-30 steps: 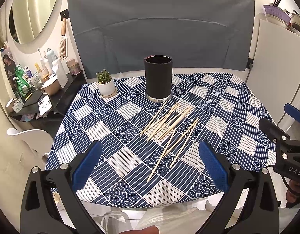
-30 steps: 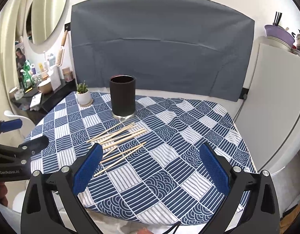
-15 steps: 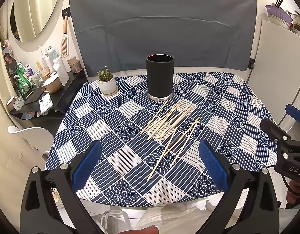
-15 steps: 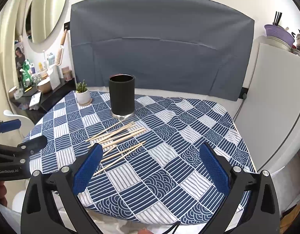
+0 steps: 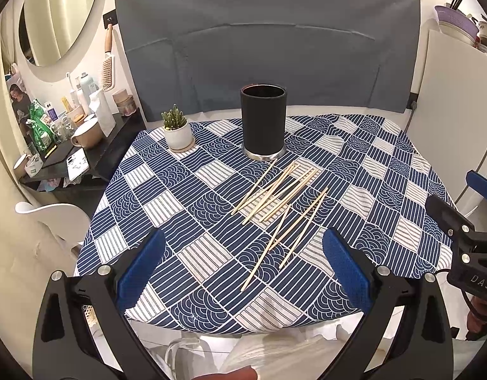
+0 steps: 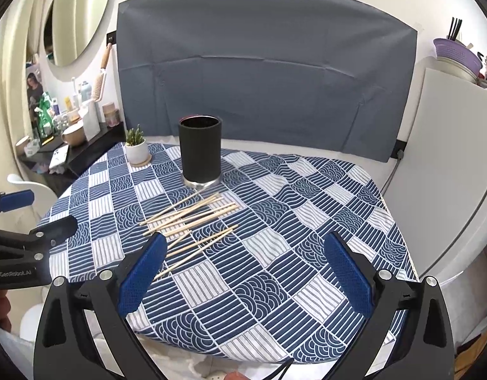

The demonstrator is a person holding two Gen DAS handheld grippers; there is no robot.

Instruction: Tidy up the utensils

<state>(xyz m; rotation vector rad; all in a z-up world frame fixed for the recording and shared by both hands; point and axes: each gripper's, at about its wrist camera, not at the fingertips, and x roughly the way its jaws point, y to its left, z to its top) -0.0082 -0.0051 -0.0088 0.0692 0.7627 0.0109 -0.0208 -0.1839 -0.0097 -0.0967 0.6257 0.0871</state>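
Several light wooden chopsticks lie scattered on the blue patterned tablecloth, in front of an upright black cylindrical holder that looks empty. They also show in the right wrist view, with the holder behind them. My left gripper is open and empty, held above the table's near edge. My right gripper is open and empty, near the front right of the table. Each gripper shows at the edge of the other's view.
A small cactus in a white pot stands left of the holder. A dark side shelf with cups and bottles is at the far left. A white cabinet stands at the right. A grey cloth hangs behind.
Both grippers have drifted slightly; the table looks a little farther off. Nothing on the table moved.
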